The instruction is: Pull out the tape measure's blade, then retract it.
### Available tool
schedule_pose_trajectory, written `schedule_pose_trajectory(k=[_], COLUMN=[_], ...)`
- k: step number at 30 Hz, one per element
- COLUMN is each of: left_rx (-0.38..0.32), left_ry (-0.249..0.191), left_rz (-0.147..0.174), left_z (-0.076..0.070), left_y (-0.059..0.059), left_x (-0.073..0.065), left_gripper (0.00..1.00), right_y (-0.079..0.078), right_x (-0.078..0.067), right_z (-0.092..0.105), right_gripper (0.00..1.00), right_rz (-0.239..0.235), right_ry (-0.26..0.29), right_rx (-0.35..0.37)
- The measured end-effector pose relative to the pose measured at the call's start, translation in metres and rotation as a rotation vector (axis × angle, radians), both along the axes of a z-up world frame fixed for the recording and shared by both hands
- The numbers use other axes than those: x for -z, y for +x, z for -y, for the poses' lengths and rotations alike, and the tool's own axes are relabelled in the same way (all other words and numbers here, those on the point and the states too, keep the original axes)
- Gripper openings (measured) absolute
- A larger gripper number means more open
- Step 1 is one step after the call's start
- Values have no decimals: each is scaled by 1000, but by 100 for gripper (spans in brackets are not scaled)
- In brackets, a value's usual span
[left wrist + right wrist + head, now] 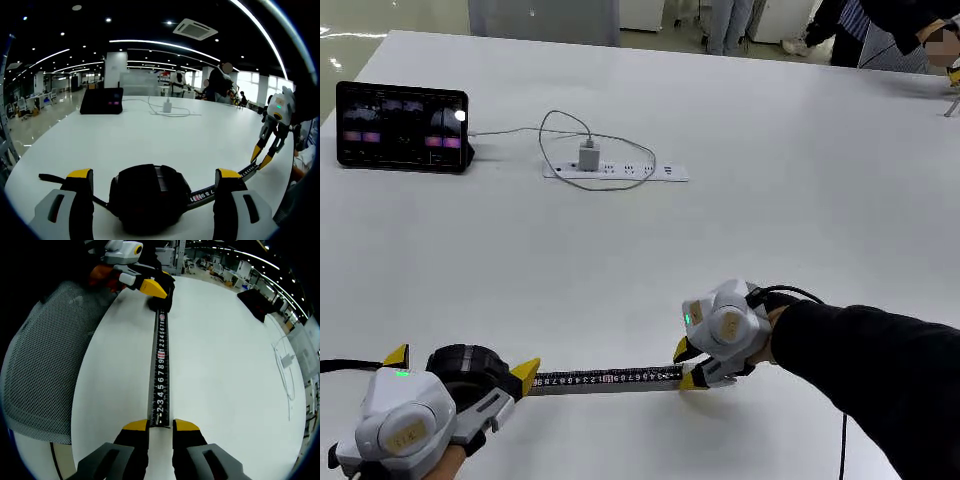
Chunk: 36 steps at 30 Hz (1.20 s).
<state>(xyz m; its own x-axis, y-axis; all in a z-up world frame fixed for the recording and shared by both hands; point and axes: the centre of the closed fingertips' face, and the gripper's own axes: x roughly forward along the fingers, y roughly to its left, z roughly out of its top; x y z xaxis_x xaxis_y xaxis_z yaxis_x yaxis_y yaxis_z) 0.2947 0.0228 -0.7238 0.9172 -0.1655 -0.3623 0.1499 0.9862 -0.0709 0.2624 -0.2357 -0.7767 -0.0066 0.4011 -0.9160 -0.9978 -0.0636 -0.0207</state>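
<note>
One tablet (402, 125) is stood at ten o'clock on the white surface (800, 180). At seven o'clock, one black tape measure (150, 197) is flanked by the left gripper (462, 364), jaws spread either side. One power strip (615, 172) is seen toward twelve, with one charger (590, 157) plugged in. The blade (610, 377) is drawn out toward three o'clock, its tip pinched between the right gripper's (686, 365) jaws.
</note>
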Motion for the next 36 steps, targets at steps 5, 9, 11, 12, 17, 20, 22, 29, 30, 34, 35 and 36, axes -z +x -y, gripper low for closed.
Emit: schedule_pose_trajectory(k=[5,9,11,12,17,20,22,29,30,34,35,36], left_rx=[2,5,2,-1,-3,4,8,-16,-19,-24,-23,-17], left_ry=[1,5,8,4,10,24,28,23,21,31,37,30], left_rz=[14,17,14,7,-13,-26,-32,-48,-56,-79,-86,-90], left_z=[0,0,-1,-1,-3,-2,-1,-6,-7,-9,-9,-7], left_y=[1,1,1,1,0,0,-1,-1,-1,-3,-4,-4], left_x=[-2,-3,-2,-1,2,6,6,6,8,12,14,15], left_gripper=[99,99,99,99,97,95,94,82,81,72,71,70], right_y=[-1,-2,-4,-4,-6,-5,-5,-5,-5,-4,-4,-4], right_x=[0,1,1,2,4,5,4,5,5,5,5,5], right_z=[0,-1,0,0,-1,0,-1,0,0,-1,-1,-1], right_gripper=[12,12,11,11,11,11,11,11,11,11,11,11], right_rz=[-3,-13,-29,-26,-24,-24,-23,-21,-21,-25,-26,-27], right_ry=[-2,-2,-1,-2,-5,-2,-5,-5,-6,-14,-16,-18], right_rx=[-5,3,4,2,30,56,62,70,75,103,106,112])
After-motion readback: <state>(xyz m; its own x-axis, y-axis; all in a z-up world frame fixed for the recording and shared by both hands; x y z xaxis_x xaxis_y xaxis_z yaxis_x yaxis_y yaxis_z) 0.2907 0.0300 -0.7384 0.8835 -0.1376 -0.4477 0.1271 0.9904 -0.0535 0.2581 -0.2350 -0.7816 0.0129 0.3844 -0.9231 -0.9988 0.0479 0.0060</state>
